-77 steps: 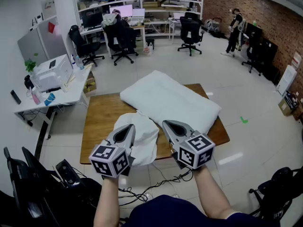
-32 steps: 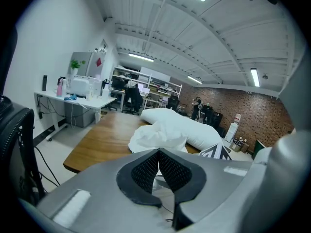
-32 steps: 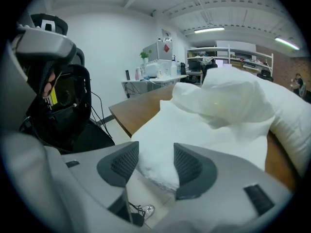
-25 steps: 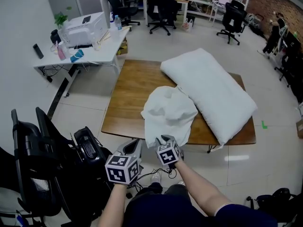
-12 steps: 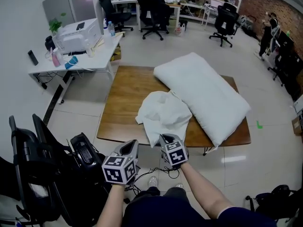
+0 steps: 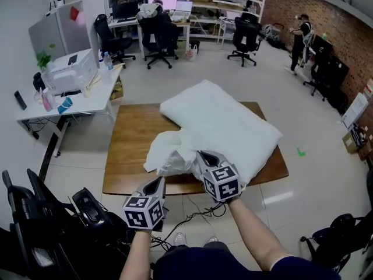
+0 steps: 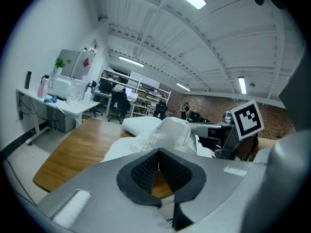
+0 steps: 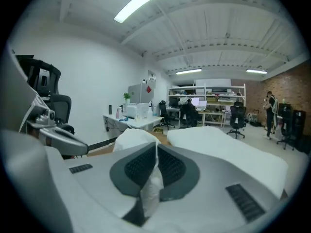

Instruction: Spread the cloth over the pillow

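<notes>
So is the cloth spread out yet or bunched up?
Bunched: cloth lies crumpled beside the pillow, one edge pinched by the right gripper.

Crumpled cloth (image 6: 169,150) against pillow (image 6: 227,127), on table (image 6: 129,150)

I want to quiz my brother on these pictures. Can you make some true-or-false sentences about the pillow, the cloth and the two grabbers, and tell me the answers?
1. The right gripper pinches the white cloth. True. Its jaws have just been closing, and a strip of cloth sits between them.
2. The left gripper holds the cloth too. False. Its jaws are shut together with nothing between them.
3. The pillow lies on the wooden table. True.
4. The cloth covers the whole pillow. False. It is bunched up near the table's front edge, next to the pillow, which is almost all bare.
</notes>
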{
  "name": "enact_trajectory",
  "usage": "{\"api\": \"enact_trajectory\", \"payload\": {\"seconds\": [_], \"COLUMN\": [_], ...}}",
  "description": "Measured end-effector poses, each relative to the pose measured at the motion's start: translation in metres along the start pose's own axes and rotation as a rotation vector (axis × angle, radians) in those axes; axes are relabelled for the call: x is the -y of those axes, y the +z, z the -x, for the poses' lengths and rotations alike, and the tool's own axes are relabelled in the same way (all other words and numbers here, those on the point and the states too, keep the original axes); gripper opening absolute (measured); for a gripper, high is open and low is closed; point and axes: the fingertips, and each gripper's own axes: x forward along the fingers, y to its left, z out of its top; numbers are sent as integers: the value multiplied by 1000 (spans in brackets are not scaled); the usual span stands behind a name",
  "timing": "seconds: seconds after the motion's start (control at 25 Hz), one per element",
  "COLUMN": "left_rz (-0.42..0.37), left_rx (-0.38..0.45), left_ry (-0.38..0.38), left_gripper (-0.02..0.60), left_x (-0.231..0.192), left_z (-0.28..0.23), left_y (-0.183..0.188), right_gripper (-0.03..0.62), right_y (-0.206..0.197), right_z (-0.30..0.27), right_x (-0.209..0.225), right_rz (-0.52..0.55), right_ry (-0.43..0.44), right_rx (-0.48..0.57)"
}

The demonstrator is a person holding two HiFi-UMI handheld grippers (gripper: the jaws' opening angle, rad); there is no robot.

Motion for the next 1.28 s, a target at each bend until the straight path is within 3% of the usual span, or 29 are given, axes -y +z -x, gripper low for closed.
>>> {"api": "enact_trajectory", "payload": {"seconds": [0.44, 0.92, 1.28], "left_rz": [-44, -89, -190], "left_rx": [38, 88, 170], "left_ry": [-67, -129, -264], "left_gripper": [0, 0, 0], "left_x": [33, 61, 125], "left_z": [-35, -59, -78], "left_y": [34, 66, 109], "right_gripper": [21, 21, 21], "right_y": [116, 264, 343], "right_z": [49, 83, 102], "right_x": [85, 137, 161], "right_rz": [41, 111, 104], "right_ry": [-111, -136, -129], "right_rx": [209, 417, 508]}}
